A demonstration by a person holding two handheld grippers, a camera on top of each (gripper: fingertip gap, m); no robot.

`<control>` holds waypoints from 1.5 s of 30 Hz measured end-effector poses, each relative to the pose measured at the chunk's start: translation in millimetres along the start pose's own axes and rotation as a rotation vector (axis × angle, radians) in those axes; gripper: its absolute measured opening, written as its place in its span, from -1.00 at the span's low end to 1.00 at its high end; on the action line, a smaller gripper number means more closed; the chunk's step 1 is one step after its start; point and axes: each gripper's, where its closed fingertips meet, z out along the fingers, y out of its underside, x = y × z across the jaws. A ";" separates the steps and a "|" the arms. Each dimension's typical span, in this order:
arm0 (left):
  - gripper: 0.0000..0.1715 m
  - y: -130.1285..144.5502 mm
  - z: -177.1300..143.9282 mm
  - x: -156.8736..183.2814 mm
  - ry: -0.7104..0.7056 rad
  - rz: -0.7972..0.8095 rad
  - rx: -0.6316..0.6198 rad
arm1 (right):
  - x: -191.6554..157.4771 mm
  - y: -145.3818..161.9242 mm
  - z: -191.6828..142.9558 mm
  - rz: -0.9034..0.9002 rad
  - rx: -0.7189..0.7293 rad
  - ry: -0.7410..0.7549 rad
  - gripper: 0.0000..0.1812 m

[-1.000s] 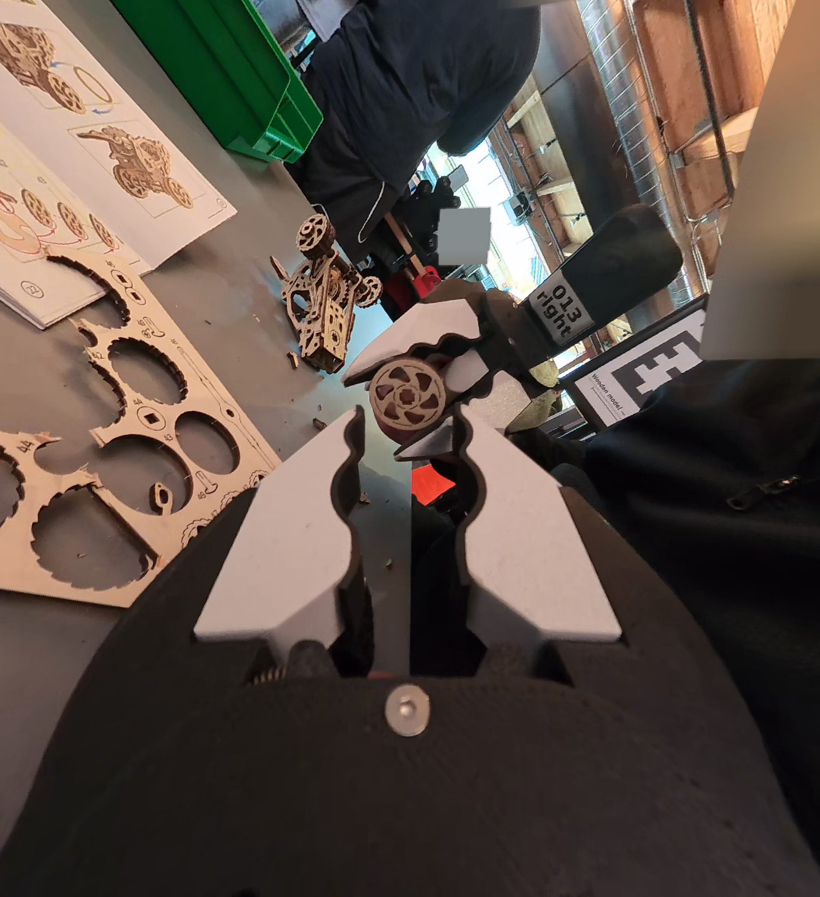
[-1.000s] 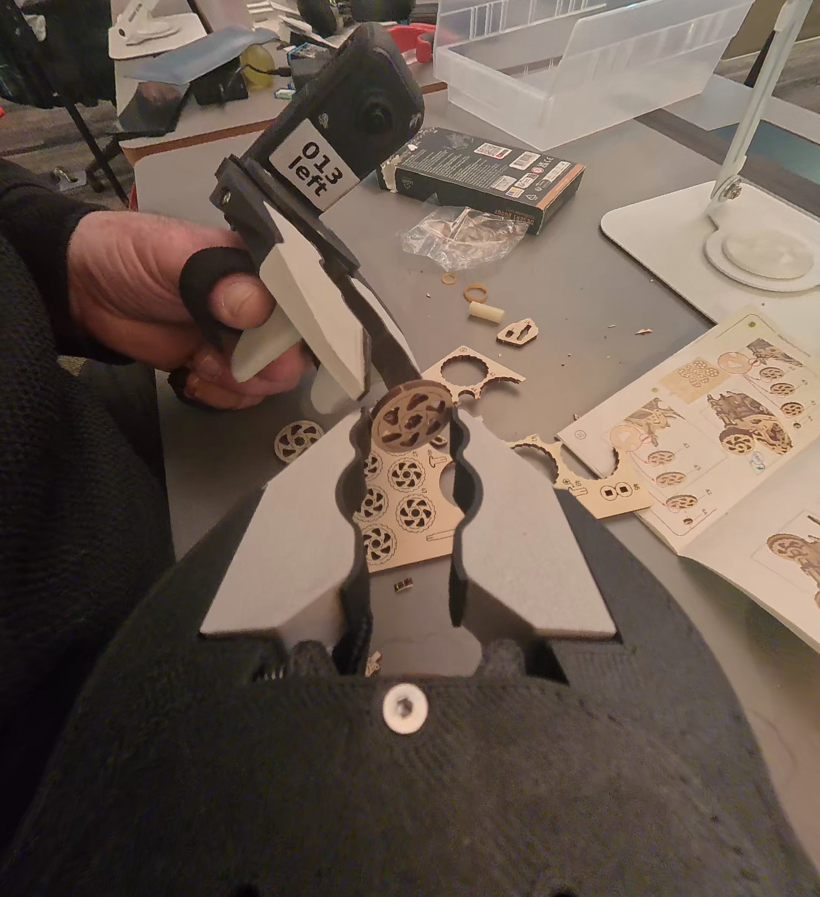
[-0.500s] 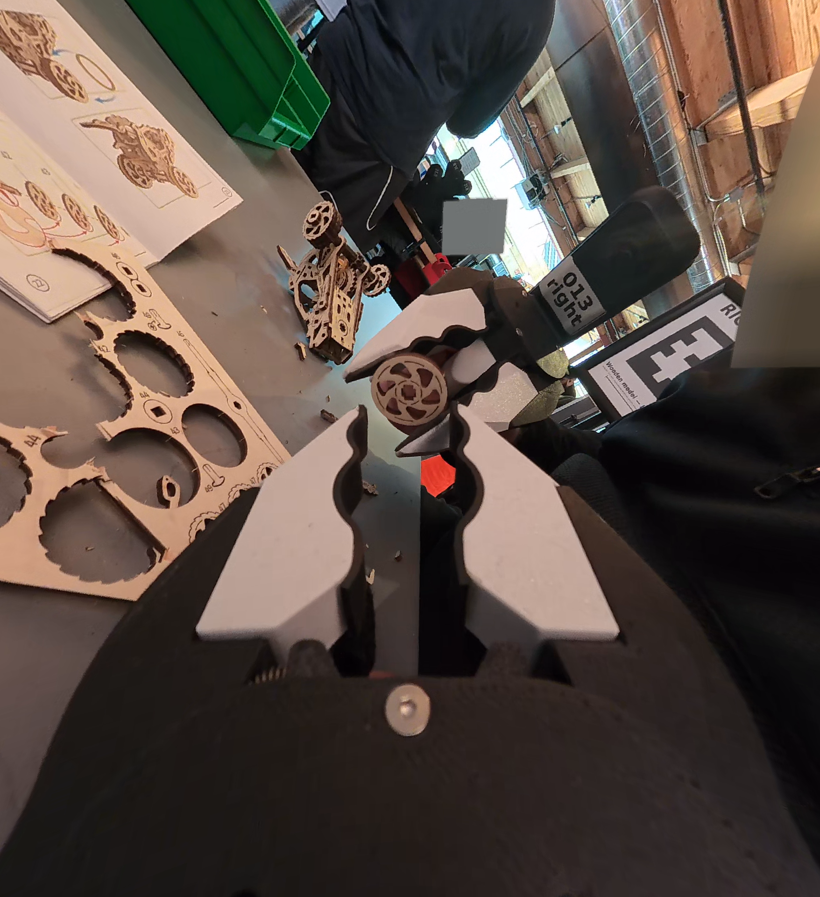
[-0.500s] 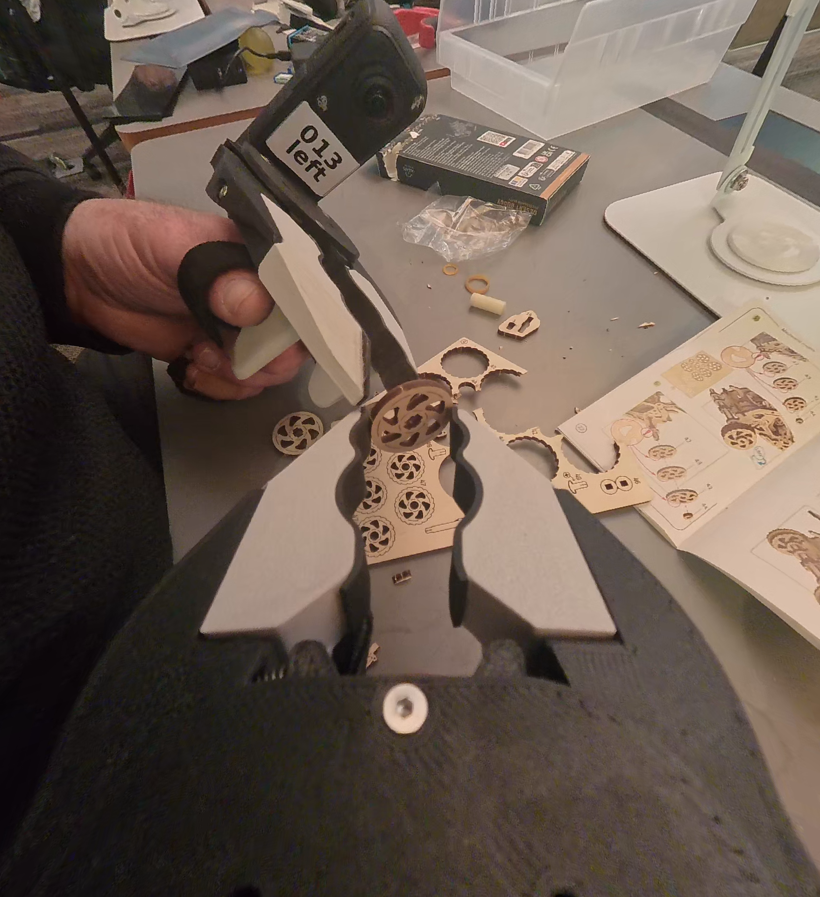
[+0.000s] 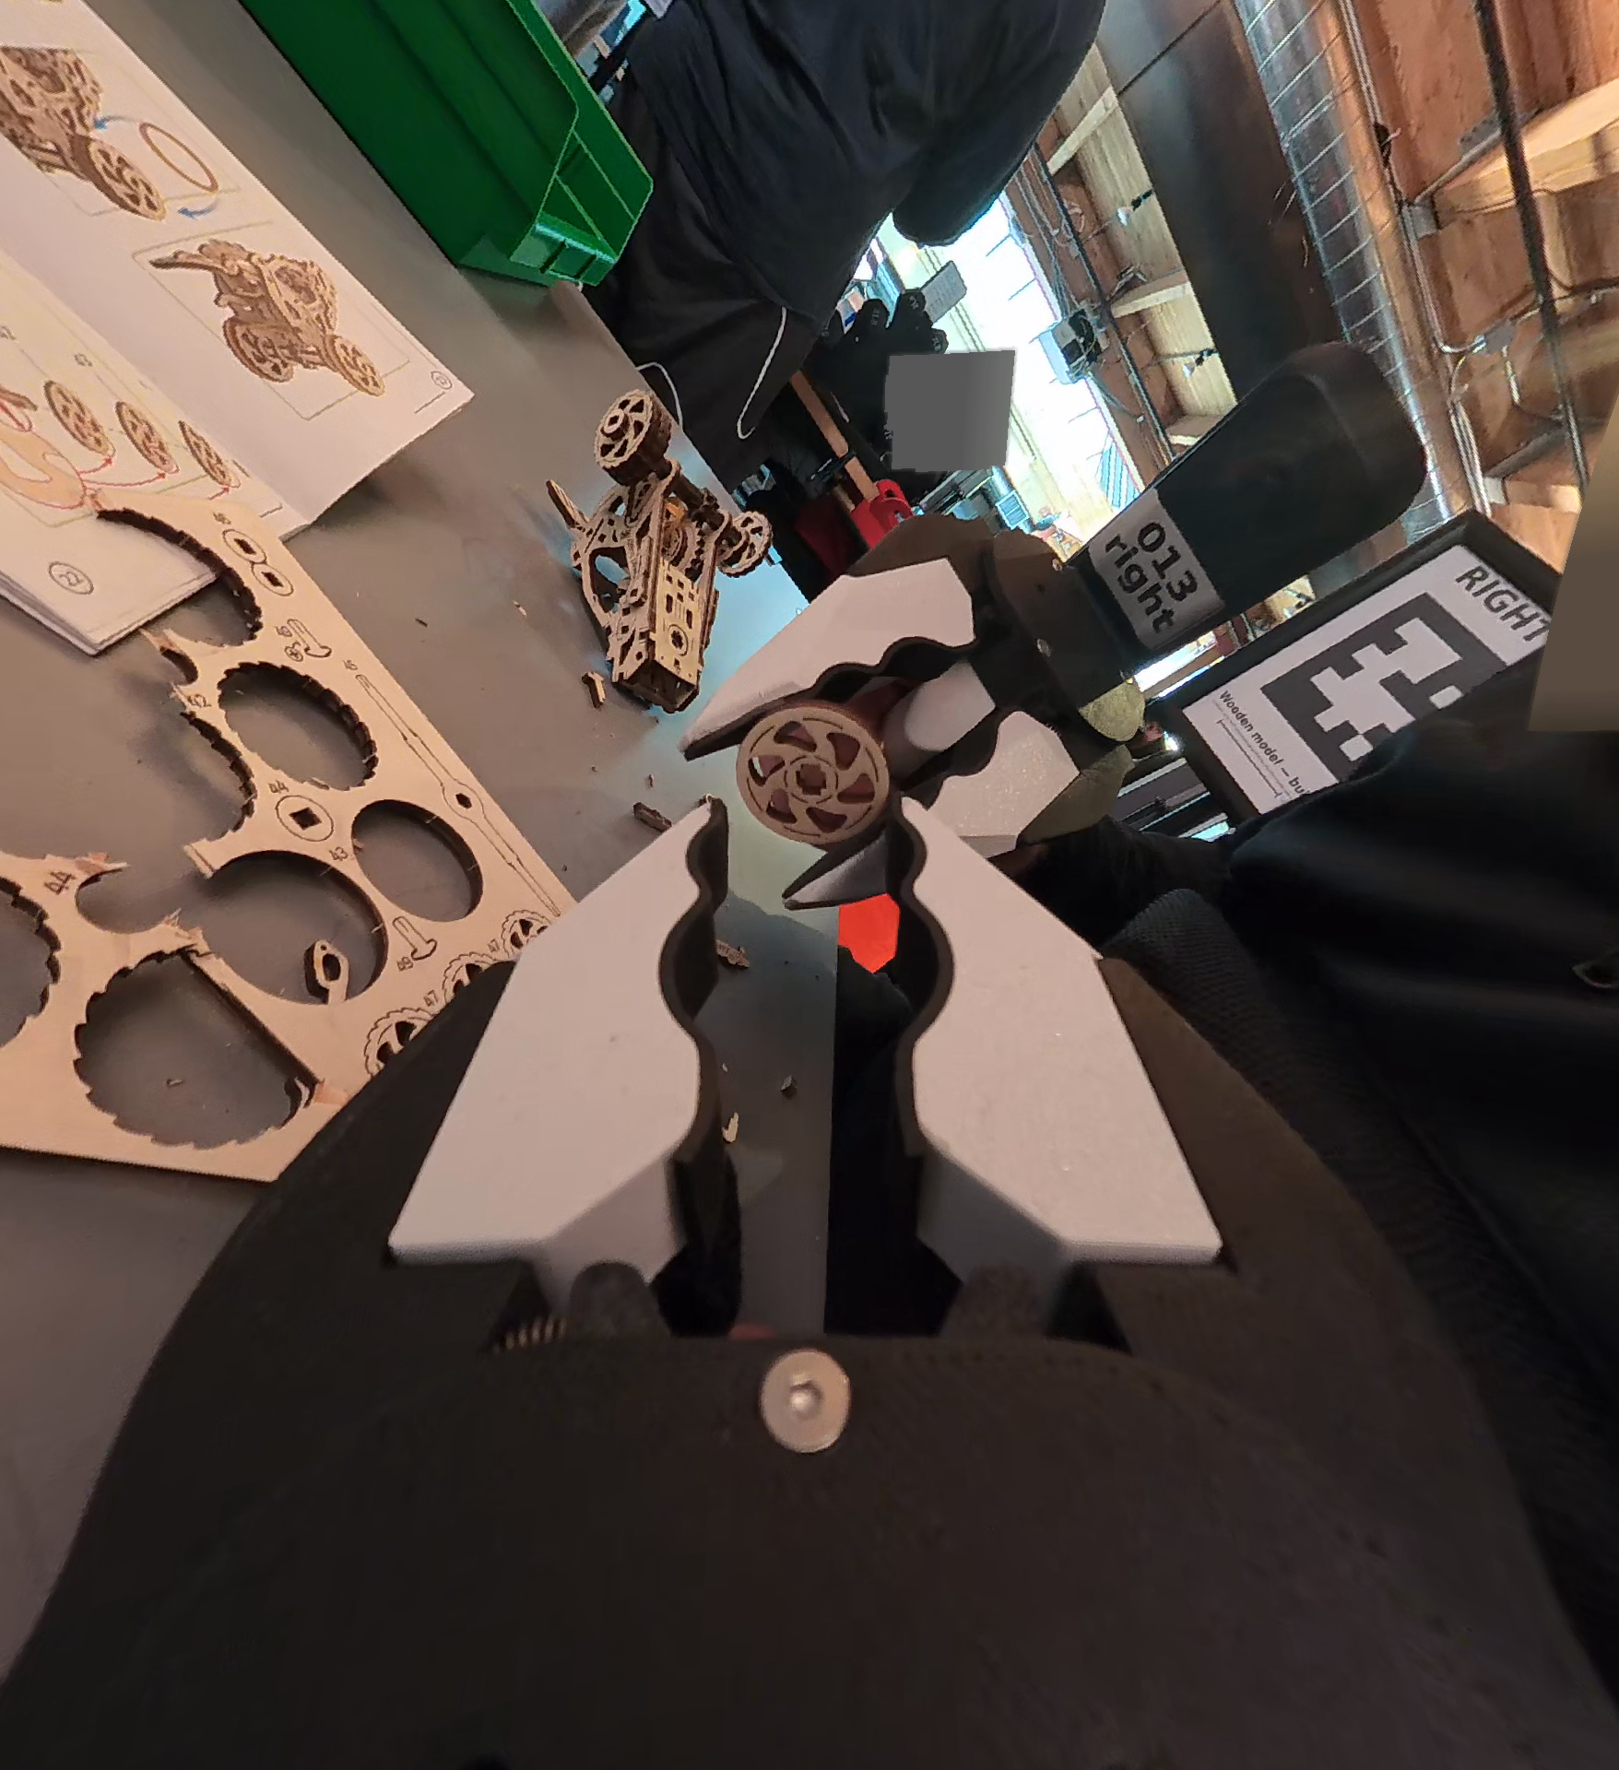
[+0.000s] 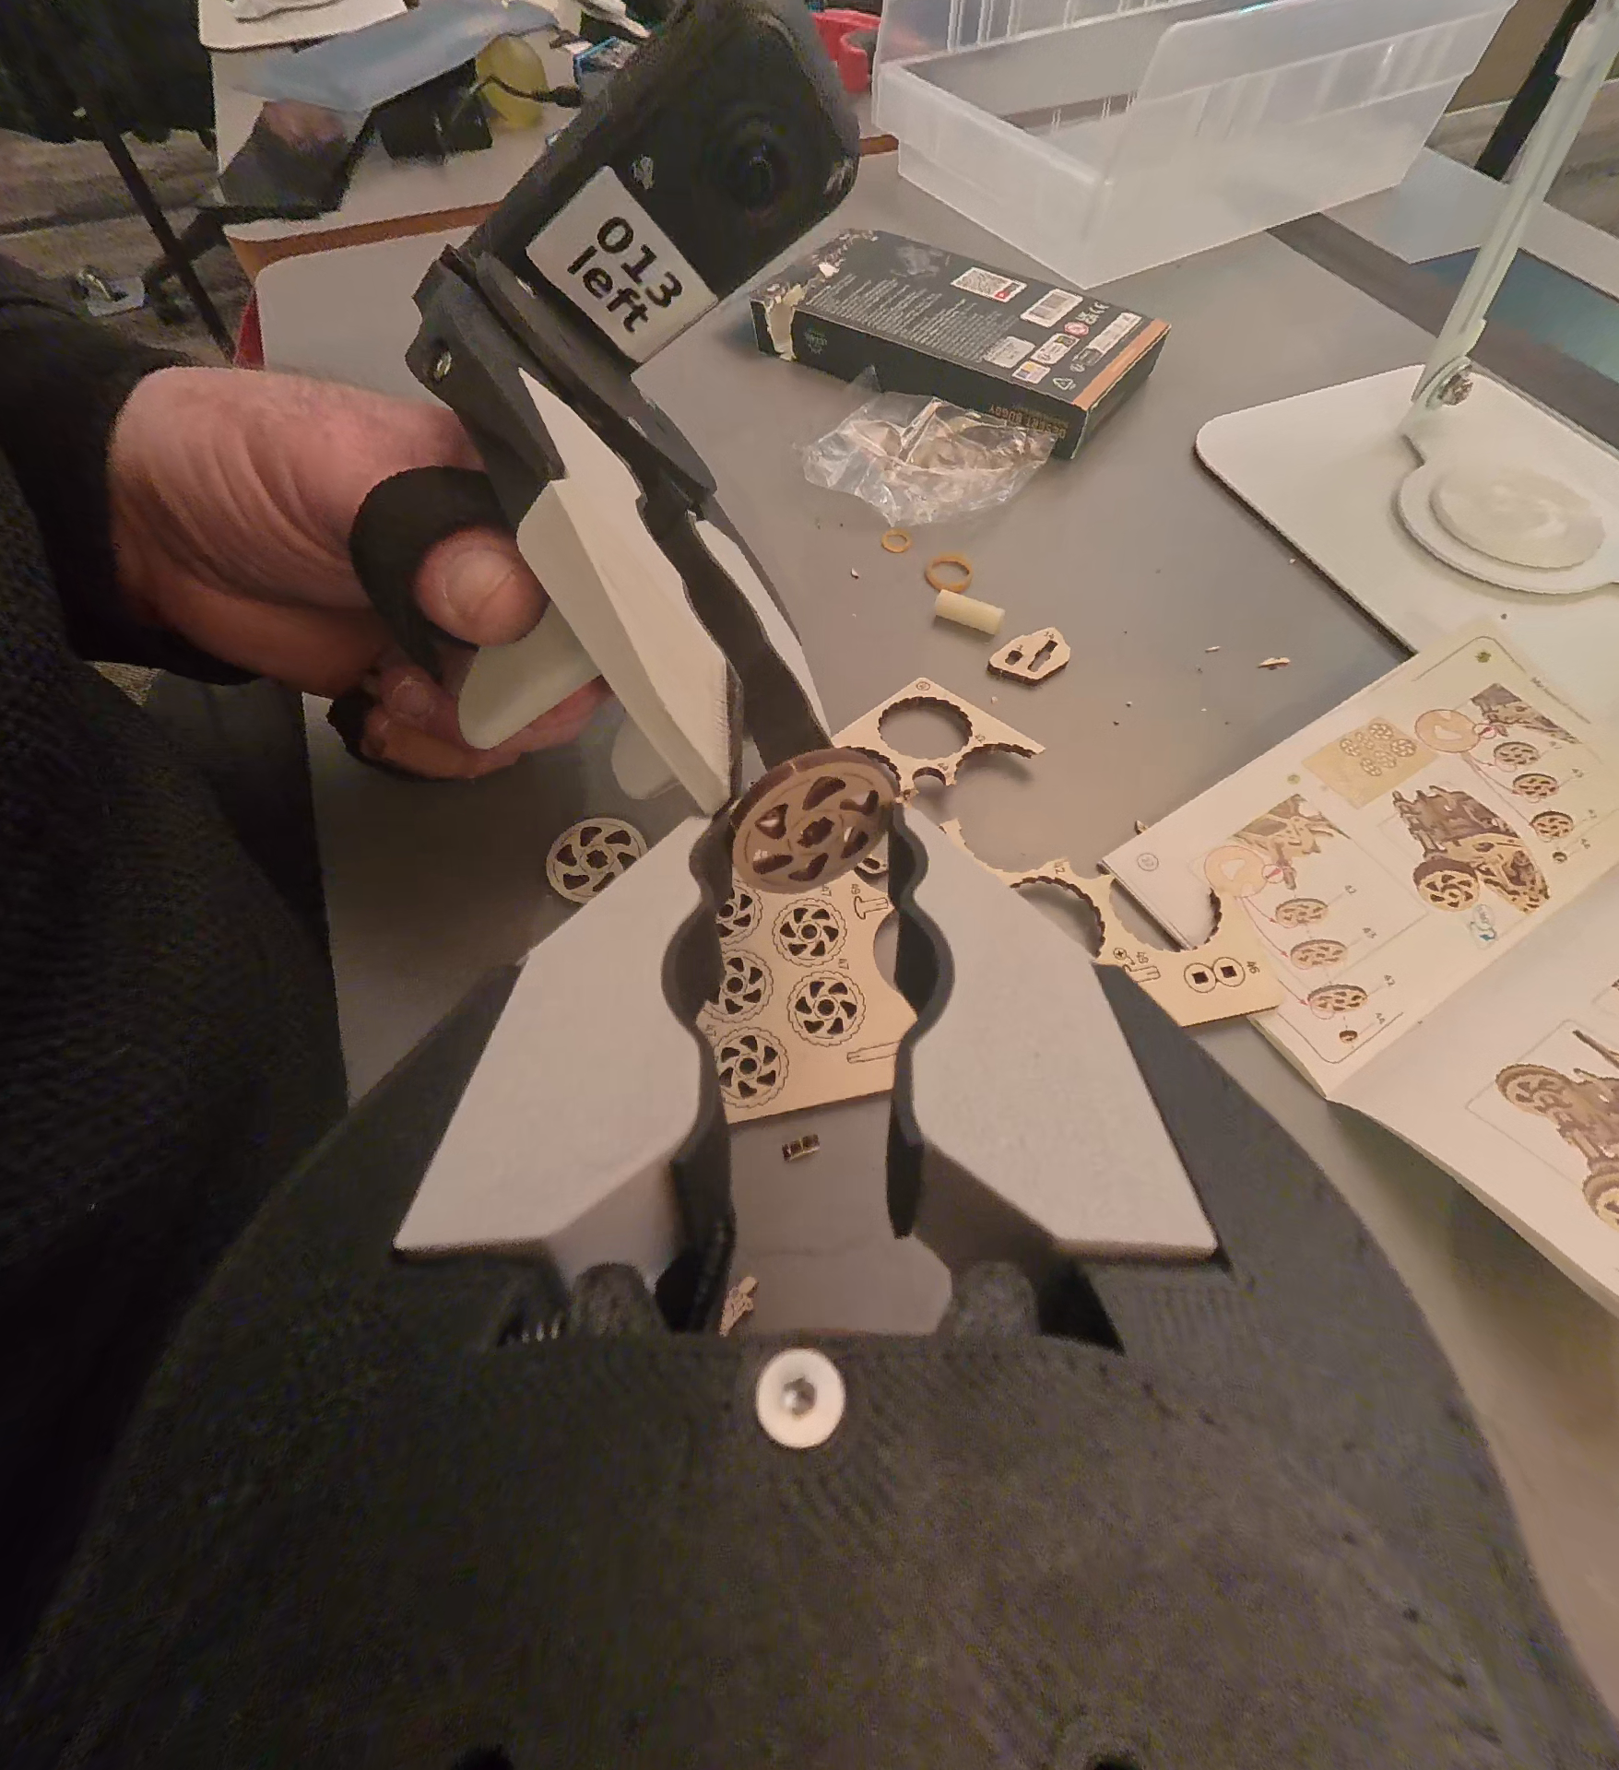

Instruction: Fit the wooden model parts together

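Observation:
A small round wooden wheel [image 6: 810,828] with curved spokes sits between the fingertips of my right gripper [image 6: 804,831], which is shut on its rim and holds it above the table. In the left wrist view the wheel [image 5: 810,785] faces me, pinched by the right gripper [image 5: 739,824]. My left gripper [image 5: 810,824] is open, its tips right at the wheel on either side; I cannot tell if they touch it. In the right wrist view the left gripper [image 6: 739,757] comes down from the upper left, held by a hand [image 6: 288,536]. A partly built wooden model car [image 5: 657,565] lies on the table beyond.
A cut-out wooden sheet [image 5: 212,862], an open instruction booklet [image 5: 164,287] and a green bin [image 5: 499,124] lie to the left. The right wrist view shows a sheet of wheel discs [image 6: 786,1006], a loose disc [image 6: 595,857], a black box [image 6: 959,335], a clear bin [image 6: 1170,115] and a white stand base [image 6: 1457,508]. The tips of both grippers are at nearly the same place. From either gripper's tips it is about 20 centimeters to the partly built wooden model car [image 5: 657,565].
Both grippers have shifted only slightly. The wheel stays in the right gripper at the left gripper's tips. The left gripper's opening looks the same.

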 end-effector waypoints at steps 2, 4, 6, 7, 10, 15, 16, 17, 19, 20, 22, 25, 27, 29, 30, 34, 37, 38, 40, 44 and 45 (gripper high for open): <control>-0.65 0.2 0.5 1.0 -0.001 0.006 -0.003 | 2.0 -0.2 -3.5 0.004 -0.004 0.017 -0.67; -0.65 0.0 0.7 1.7 -0.008 0.018 -0.005 | 3.9 -0.6 -10.5 0.005 -0.011 0.034 -0.67; -0.65 -2.5 1.2 4.3 -0.011 0.039 0.000 | 8.4 0.6 -21.8 -0.014 -0.028 0.070 -0.67; -0.64 -3.9 1.7 5.8 -0.012 0.051 0.004 | 11.4 3.0 -28.4 -0.019 -0.042 0.091 -0.67; -0.62 -3.8 6.8 6.4 -0.033 0.084 0.003 | 17.6 12.6 -52.5 0.002 -0.063 0.152 -0.67; -0.52 7.5 32.5 7.4 -0.065 0.121 -0.043 | 25.7 41.5 -102.3 0.051 -0.125 0.267 -0.66; -0.50 6.9 40.1 8.7 -0.068 0.139 -0.053 | 28.6 47.8 -112.9 0.066 -0.134 0.294 -0.67; -0.47 6.0 48.6 9.0 -0.078 0.163 -0.068 | 32.2 52.7 -123.8 0.080 -0.136 0.323 -0.67; -0.44 4.3 67.4 9.5 -0.098 0.230 -0.109 | 40.7 60.0 -145.0 0.122 -0.135 0.380 -0.67; -0.45 4.4 78.1 9.9 -0.104 0.266 -0.135 | 45.7 64.5 -155.3 0.150 -0.139 0.412 -0.67; -0.44 6.4 101.2 4.8 -0.141 0.341 -0.195 | 51.6 69.5 -172.2 0.192 -0.123 0.453 -0.67; -0.33 6.8 138.3 -11.0 -0.220 0.462 -0.280 | 56.3 71.2 -189.9 0.221 -0.100 0.495 -0.67; -0.28 8.1 162.8 -21.7 -0.262 0.513 -0.328 | 60.4 71.2 -197.6 0.238 -0.089 0.520 -0.67; -0.23 11.0 183.5 -33.5 -0.316 0.558 -0.379 | 62.0 70.4 -201.7 0.257 -0.072 0.524 -0.67; -0.21 12.3 191.3 -41.6 -0.355 0.581 -0.402 | 61.9 69.9 -203.1 0.259 -0.064 0.523 -0.67; -0.13 21.6 206.8 -70.1 -0.472 0.629 -0.478 | 61.2 67.2 -207.4 0.259 -0.049 0.523 -0.67; -0.32 23.4 211.2 -77.0 -0.508 0.647 -0.509 | 58.8 66.5 -207.2 0.259 -0.040 0.508 -0.67; -0.40 21.9 211.8 -78.4 -0.516 0.653 -0.511 | 58.5 66.4 -207.5 0.257 -0.039 0.506 -0.67; -0.42 19.8 212.8 -80.2 -0.524 0.647 -0.507 | 58.1 65.6 -208.3 0.263 -0.027 0.501 -0.67; -0.43 13.9 208.3 -82.9 -0.566 0.733 -0.503 | 59.1 65.8 -210.4 0.273 -0.017 0.503 -0.67; -0.44 9.8 205.8 -83.4 -0.586 0.779 -0.497 | 59.6 65.4 -211.1 0.275 -0.013 0.506 -0.67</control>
